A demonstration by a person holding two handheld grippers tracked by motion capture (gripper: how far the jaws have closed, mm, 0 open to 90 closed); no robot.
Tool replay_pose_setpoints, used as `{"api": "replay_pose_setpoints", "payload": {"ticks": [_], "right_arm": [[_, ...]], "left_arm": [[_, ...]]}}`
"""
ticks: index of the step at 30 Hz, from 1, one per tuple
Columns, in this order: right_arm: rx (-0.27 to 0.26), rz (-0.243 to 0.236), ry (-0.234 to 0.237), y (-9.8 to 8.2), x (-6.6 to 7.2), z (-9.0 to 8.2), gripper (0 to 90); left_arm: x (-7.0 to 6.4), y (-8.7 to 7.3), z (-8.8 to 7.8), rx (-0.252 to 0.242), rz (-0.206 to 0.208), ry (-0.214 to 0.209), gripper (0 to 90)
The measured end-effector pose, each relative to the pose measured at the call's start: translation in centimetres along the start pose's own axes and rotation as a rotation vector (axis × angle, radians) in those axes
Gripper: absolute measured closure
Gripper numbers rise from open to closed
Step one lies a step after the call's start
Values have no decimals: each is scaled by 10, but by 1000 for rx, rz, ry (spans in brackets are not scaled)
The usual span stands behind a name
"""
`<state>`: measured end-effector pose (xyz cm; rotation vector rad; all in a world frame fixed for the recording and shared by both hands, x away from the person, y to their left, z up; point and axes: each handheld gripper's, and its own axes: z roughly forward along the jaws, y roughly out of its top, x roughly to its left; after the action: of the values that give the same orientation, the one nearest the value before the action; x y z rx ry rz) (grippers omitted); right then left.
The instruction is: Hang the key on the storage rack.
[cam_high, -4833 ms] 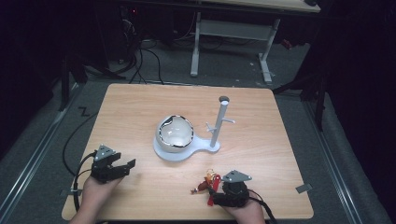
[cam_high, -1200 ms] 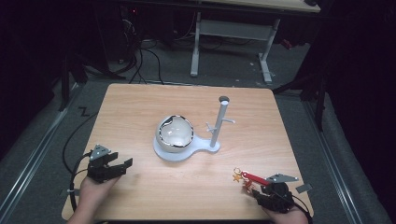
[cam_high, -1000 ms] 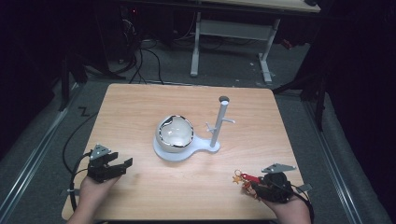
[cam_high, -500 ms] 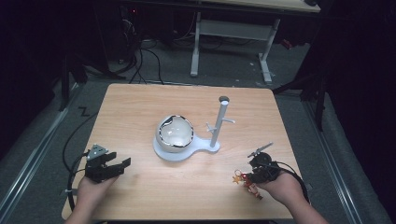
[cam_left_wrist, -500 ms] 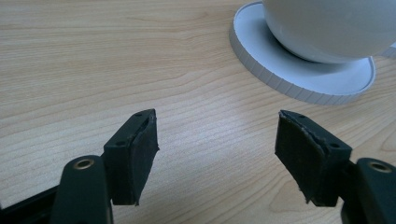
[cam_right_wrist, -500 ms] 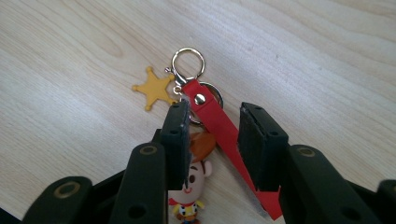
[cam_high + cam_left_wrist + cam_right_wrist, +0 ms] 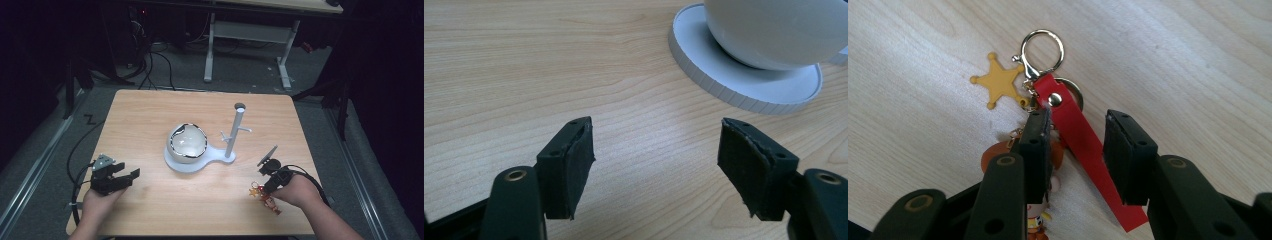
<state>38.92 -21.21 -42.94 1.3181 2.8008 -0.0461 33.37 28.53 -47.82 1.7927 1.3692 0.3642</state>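
- The worktop (image 7: 150, 125) is pale wood with thin wavy grain lines.
- A keychain (image 7: 1068, 125) lies flat on the wood near the front right edge, right under the right hand-held gripper (image 7: 1075, 135).
- It has a flat red strap (image 7: 1083, 140) with a small shiny stud, a round gold ring with a clasp (image 7: 1040, 50), a flat yellow star (image 7: 998, 82) with little round tips, and a small orange toy figure (image 7: 998, 152).
- The right hand-held gripper has its black jaws apart, one on each side of the red strap. The strap runs between them, and the pads are not squeezing it.
- The left hand-held gripper (image 7: 656, 155) is wide open with nothing between its jaws. Its pads look like rough black foam with ragged edges.
- It sits near the front left edge of the wood, well apart from the keychain.
- A smooth white bowl (image 7: 186, 142) rests on a round white stand (image 7: 744, 95) with tiny ridges round its rim.
- A thin white post (image 7: 235, 130) with short pegs rises from that stand.
- No writing can be read.
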Motion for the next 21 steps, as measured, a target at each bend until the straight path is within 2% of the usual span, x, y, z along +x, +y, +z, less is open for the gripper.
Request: {"api": "replay_pose_setpoints", "payload": {"ticks": [5,8,11,14,17,18,20,21], "right_arm": [[37,-25,2,7,0,5,614],[57,-45,30,9,3,9,562],[82,-62,-7,12,5,15,523],[83,-56,13,12,2,16,523],[84,-51,46,10,0,16,619],[79,-53,61,8,-1,17,678],[82,-35,53,7,1,16,684],[73,-49,56,6,-1,17,690]], "left_arm": [[0,0,0,1,0,-1,311],[0,0,0,3,3,-2,311],[0,0,1,5,3,-2,311],[0,0,1,5,3,-3,311],[0,-1,1,5,2,-4,311],[0,-1,1,5,1,-4,311],[0,-1,1,6,1,-4,311],[0,-1,1,6,1,-4,311]]}}
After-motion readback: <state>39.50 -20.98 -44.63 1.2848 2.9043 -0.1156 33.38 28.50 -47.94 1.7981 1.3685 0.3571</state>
